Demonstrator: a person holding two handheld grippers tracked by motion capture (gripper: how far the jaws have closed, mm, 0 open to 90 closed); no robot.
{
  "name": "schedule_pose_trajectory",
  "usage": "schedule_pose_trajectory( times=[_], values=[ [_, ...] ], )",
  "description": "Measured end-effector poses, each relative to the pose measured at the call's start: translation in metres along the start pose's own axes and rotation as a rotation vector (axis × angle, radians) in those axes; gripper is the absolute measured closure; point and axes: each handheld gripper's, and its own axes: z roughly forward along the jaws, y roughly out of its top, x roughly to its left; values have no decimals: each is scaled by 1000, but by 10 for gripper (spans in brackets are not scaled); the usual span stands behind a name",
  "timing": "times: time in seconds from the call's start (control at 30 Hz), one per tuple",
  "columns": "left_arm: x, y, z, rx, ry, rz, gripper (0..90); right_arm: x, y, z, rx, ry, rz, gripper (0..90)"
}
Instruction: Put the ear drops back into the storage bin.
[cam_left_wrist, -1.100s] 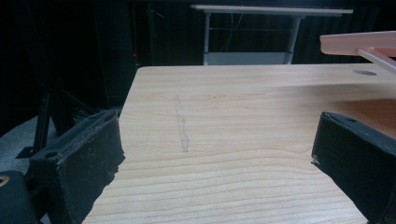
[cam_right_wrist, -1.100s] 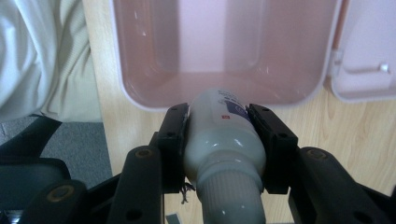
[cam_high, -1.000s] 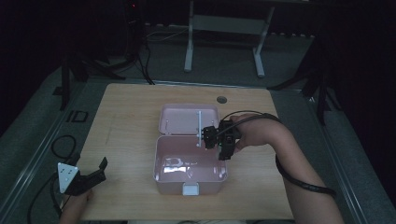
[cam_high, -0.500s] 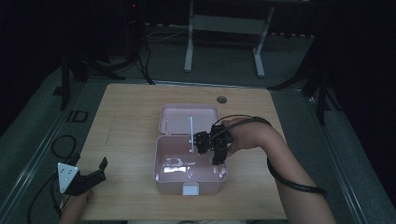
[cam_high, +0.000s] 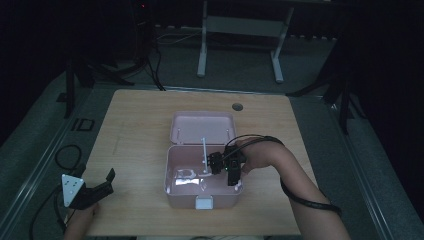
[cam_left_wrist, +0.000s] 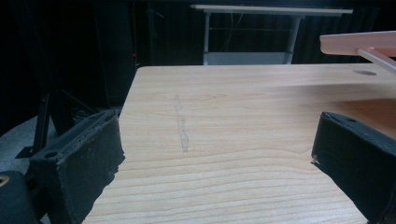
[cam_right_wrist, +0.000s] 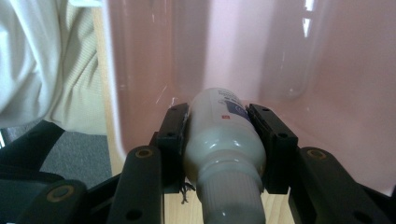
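- A pink box (cam_high: 202, 175) sits open in the middle of a wooden table (cam_high: 135, 140).
- Its lid (cam_high: 203, 128) is flipped back and lies flat on the far side of the box, joined to it.
- The front wall of the box has a small pale clasp (cam_high: 204, 203).
- The right gripper (cam_high: 231, 176) reaches into the right part of the box from the right side.
- The person's right hand (cam_high: 257, 156) holds that gripper just above the right rim of the box.
- In the right gripper view, a white bottle (cam_right_wrist: 224, 140) sits between the two black jaws, and both jaws press on its sides.
- The bottle has a small label with a blue mark and a ribbed cap (cam_right_wrist: 229, 198) that points back at the camera.
- The bottom end of the bottle points into the box, close to the pink inside wall (cam_right_wrist: 280, 56).
- A thin white stick (cam_high: 204, 155) stands up in the box, just left of the right gripper.
- The left gripper (cam_high: 97, 187) rests low at the near left corner of the table, well away from the box.
- In the left gripper view, its two jaws stand wide apart with bare table wood between them.
- A small round hole (cam_high: 237, 106) is in the table top behind the box.
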Motion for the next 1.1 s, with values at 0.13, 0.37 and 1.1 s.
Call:
schedule_pose_trajectory(
  times=[0.13, 0.37, 1.1],
  values=[
    [0, 0, 0, 1, 0, 1, 19, -2, 3, 11, 10, 13, -1, 596],
    [0, 0, 0, 1, -2, 1, 20, -6, 12, 31, 32, 21, -18, 596],
    [0, 0, 0, 1, -5, 4, 20, -16, 23, 76, 104, 10, -49, 596]
  ],
)
